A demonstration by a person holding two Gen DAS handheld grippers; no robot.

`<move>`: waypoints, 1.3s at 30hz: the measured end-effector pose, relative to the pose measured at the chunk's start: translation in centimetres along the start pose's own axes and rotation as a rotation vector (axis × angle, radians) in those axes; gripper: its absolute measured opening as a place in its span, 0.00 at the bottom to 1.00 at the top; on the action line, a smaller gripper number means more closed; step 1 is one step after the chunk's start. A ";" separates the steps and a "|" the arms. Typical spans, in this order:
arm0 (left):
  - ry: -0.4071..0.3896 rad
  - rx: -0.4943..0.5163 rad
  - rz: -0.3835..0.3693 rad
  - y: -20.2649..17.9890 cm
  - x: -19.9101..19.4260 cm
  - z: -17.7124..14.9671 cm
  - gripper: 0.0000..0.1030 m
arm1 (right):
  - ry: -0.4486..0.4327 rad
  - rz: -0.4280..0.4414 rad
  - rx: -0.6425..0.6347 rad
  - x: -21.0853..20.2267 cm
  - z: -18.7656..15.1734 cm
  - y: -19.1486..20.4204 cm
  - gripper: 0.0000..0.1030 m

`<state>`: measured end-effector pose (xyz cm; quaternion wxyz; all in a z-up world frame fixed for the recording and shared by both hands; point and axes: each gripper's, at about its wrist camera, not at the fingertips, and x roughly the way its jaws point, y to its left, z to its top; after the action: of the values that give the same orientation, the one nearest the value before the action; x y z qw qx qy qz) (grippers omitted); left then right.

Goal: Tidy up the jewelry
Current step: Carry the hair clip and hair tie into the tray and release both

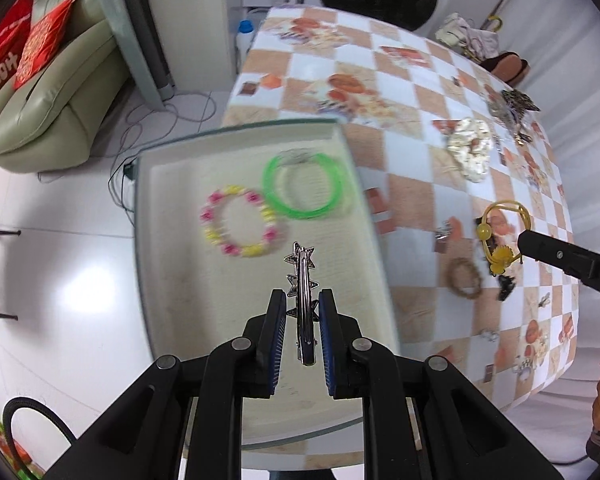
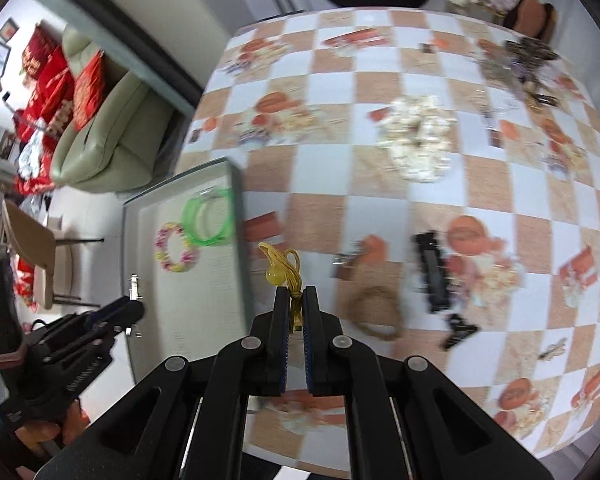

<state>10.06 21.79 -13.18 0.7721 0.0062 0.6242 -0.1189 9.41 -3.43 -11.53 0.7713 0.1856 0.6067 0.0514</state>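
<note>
My left gripper (image 1: 302, 296) is shut on a silver star hair clip (image 1: 303, 280) and holds it above the white tray (image 1: 168, 264). The tray holds a green bangle (image 1: 303, 185) and a pink-and-yellow bead bracelet (image 1: 240, 221). My right gripper (image 2: 296, 294) is shut on a yellow hair tie with a bead (image 2: 281, 266), lifted over the checkered table just right of the tray (image 2: 220, 320). The right gripper also shows in the left wrist view (image 1: 518, 246) with the yellow tie (image 1: 496, 232). The left gripper shows at the lower left of the right wrist view (image 2: 134, 312).
On the checkered tablecloth (image 1: 412, 200) lie a white scrunchie (image 1: 471, 148), a brown braided tie (image 1: 465, 278), a black clip (image 2: 432, 272), small metal pieces and a dark jewelry pile (image 1: 514, 112) at the far right. A green sofa (image 1: 48, 92) stands left of the table.
</note>
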 end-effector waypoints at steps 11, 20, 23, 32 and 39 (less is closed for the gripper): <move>0.041 -0.034 0.010 4.3 2.7 -1.4 0.21 | 0.083 0.058 -0.087 5.2 0.4 8.1 0.06; 0.078 -0.004 0.059 5.1 5.9 -1.3 0.21 | 0.176 0.049 -0.076 10.2 1.3 9.8 0.06; 0.096 0.002 0.078 5.1 6.8 -1.3 0.21 | 0.202 0.038 -0.079 11.7 1.4 9.8 0.06; 0.102 0.005 0.113 5.1 7.9 -1.3 0.21 | 0.289 -0.008 -0.074 15.0 1.3 8.8 0.06; 0.117 0.036 0.135 4.7 8.6 -1.5 0.21 | 0.319 -0.025 -0.065 16.5 0.8 8.1 0.07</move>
<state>11.12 25.07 -22.46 0.7404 0.0691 0.6642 -0.0769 15.62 8.89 -23.66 0.6713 0.1425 0.7218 0.0901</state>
